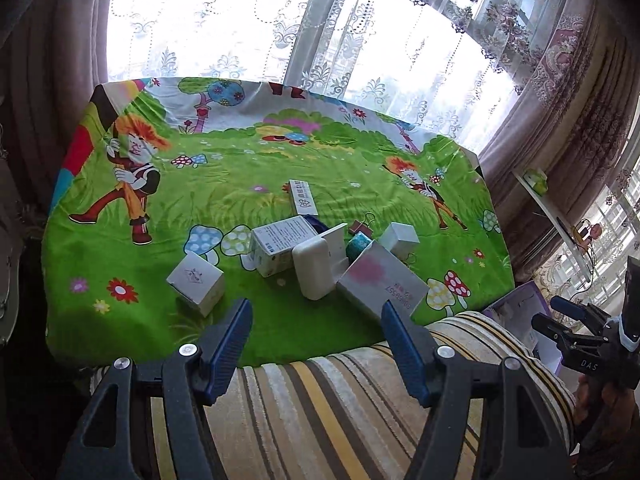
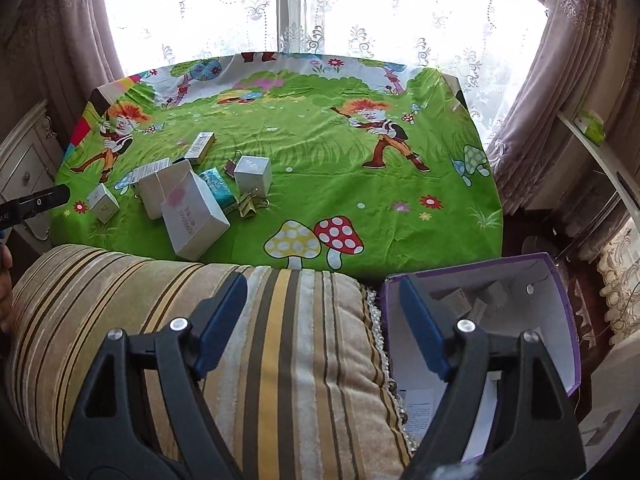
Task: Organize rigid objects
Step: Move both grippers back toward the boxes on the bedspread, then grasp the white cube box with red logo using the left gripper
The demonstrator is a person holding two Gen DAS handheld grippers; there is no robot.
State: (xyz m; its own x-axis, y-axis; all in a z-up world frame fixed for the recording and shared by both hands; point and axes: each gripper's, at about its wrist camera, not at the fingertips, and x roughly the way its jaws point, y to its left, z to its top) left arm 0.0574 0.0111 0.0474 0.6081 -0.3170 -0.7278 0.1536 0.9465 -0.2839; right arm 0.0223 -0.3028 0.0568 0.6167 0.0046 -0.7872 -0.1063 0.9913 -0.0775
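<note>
Both tools are empty with jaws spread: the left gripper [image 1: 316, 340] hangs over the striped cushion [image 1: 320, 400] at the table's near edge, and the right gripper [image 2: 324, 320] sits between that cushion and the purple-rimmed box [image 2: 560, 280] at its four o'clock, where a few small cartons already lie. The clutter to sort sits on the cartoon cloth [image 1: 280, 160] at the left gripper's twelve o'clock: a small white cube [image 1: 196, 280] at eleven, a rounded white case [image 1: 316, 268] dead ahead, and a flat box with a pink print [image 1: 380, 280] at one, leaning on its neighbours. These look light, stiff and hollow, probably crushable if squeezed hard; I would pinch the cube across two opposite flat sides.
</note>
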